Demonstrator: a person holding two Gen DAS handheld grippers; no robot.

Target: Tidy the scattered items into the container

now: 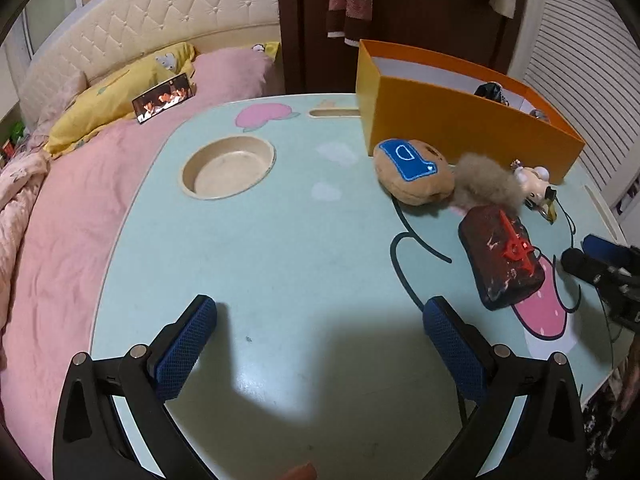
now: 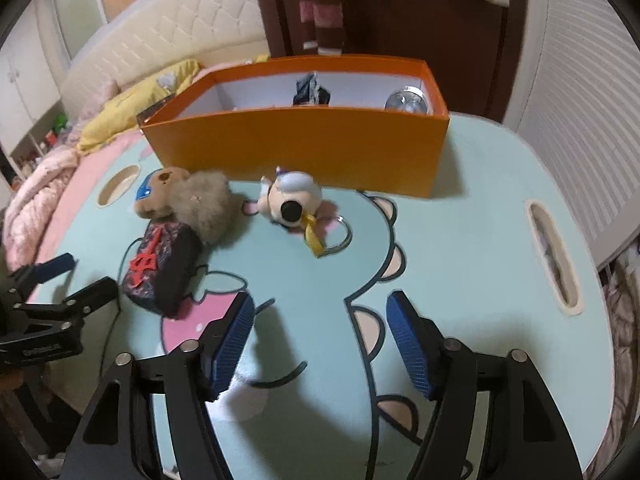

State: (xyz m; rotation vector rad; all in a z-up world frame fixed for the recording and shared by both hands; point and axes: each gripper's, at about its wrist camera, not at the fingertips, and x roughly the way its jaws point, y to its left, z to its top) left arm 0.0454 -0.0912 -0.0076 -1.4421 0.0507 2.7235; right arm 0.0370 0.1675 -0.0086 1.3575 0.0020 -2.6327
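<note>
- Orange card makes up the container (image 2: 296, 148), an open-topped box at the far side of the bench (image 2: 472, 248), toward twelve o'clock from the right tongs (image 2: 320, 344); a dark bundle (image 2: 310, 90) and a shiny round thing (image 2: 408, 100) already lie inside, so I judge the tidying partly done.
- Just in front of its near wall sits the scattered lot: a tan plush with a blue patch (image 1: 414, 170), a fluffy brown tuft (image 1: 490, 182) touching it, and a small white figure keychain (image 2: 290, 198) with its ring and yellow tag trailing toward the tongs.
- A dark pouch with a red emblem (image 1: 502, 258) lies nearer, at about ten o'clock from the right tongs, pressed against the tuft.
- The things huddle close to the box, likely a short lift from each to the opening.
- The right tongs hover released, holding nothing, aimed at the keychain; that looks the likeliest next pick, though the loose ring could snag.
- The left tongs (image 1: 320, 340) are spread wide and empty over bare bench, the pouch at their two o'clock.
- A round recessed cup holder (image 1: 229, 168) sits at eleven o'clock from the left tongs; beyond the bench edge lies a bed with pink bedding (image 1: 80, 216).
</note>
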